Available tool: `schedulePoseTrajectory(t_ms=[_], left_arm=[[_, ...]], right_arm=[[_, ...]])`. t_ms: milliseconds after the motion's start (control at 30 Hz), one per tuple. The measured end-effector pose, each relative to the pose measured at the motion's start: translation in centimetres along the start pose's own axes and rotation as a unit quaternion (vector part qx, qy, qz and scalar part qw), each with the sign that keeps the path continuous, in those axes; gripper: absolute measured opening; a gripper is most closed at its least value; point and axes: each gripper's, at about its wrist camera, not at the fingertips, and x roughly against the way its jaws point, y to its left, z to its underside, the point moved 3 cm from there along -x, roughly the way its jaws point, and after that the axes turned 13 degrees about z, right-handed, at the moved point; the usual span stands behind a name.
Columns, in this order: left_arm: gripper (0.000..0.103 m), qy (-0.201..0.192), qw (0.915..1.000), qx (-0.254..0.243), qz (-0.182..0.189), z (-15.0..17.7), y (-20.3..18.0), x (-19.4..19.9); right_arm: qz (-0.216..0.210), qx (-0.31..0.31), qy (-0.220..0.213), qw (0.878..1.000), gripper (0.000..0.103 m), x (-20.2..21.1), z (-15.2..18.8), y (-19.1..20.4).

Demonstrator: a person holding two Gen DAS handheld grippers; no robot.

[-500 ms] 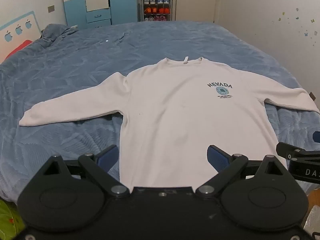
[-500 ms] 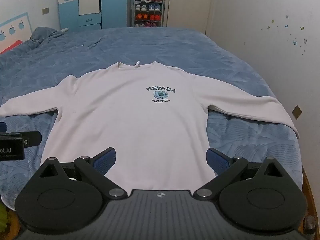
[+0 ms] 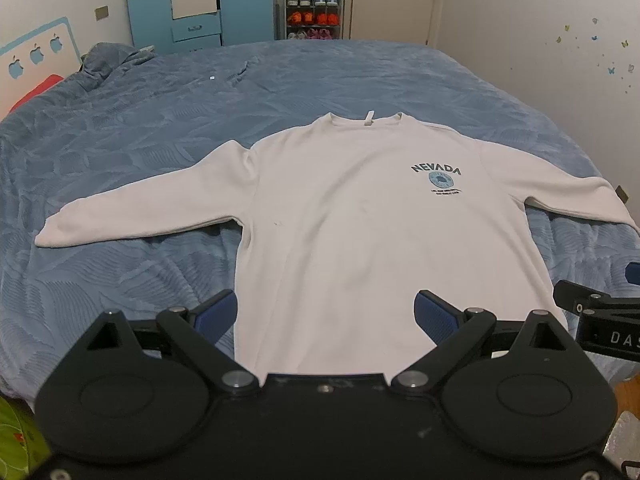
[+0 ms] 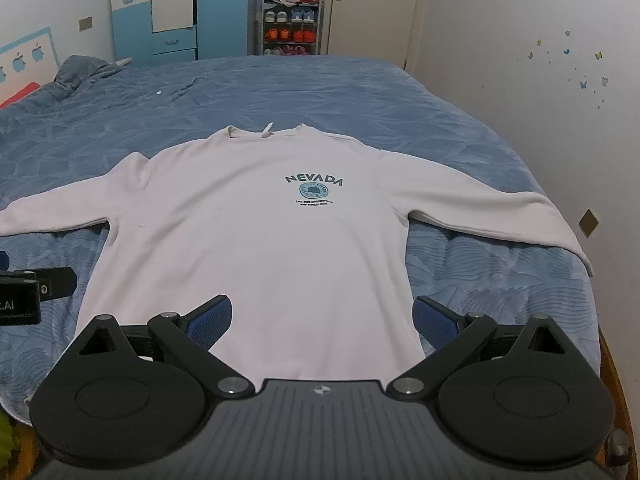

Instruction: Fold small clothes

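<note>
The blue quilted bedspread with a raised leaf pattern (image 3: 360,76) fills the middle band of both wrist views from edge to edge. A bunched fold of the same cover sits at the upper left of each frame.

The white long-sleeved sweatshirt with the dark "NEVADA" print and round teal emblem (image 4: 256,240) lies flat and face up on the bedspread, unfolded. Its collar points to the top of the frame and its hem reaches the lower centre, between the fingers of each gripper. Both sleeves are spread outward; in the right wrist view the right-hand cuff reaches the edge of the bed at the right of the frame, and the left-hand cuff is cut off by the left edge.

The blue and white wardrobe with apple cut-outs (image 3: 192,0) stands at the upper left. The metal shoe rack holding several rows of shoes (image 4: 290,24) stands at the upper centre, beside a white door.

The left gripper (image 3: 324,316) occupies the lower part of its own view. Its 2 blue-padded fingers (image 3: 214,314) are spread wide apart and grasp nothing.

The right gripper (image 4: 322,318) sits likewise at the lower centre of its view. Its jaws are released and empty, with the sweatshirt hem visible between them
</note>
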Motion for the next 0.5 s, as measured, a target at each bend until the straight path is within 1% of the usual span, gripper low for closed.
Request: schedulePoseTrajectory(t_ms=[500], left_arm=[[0.098, 0.003, 1.0, -0.002, 0.001, 0.12, -0.17, -0.01]], right_arm=[[0.002, 0.002, -0.002, 1.0, 0.103, -0.04, 0.04, -0.21]])
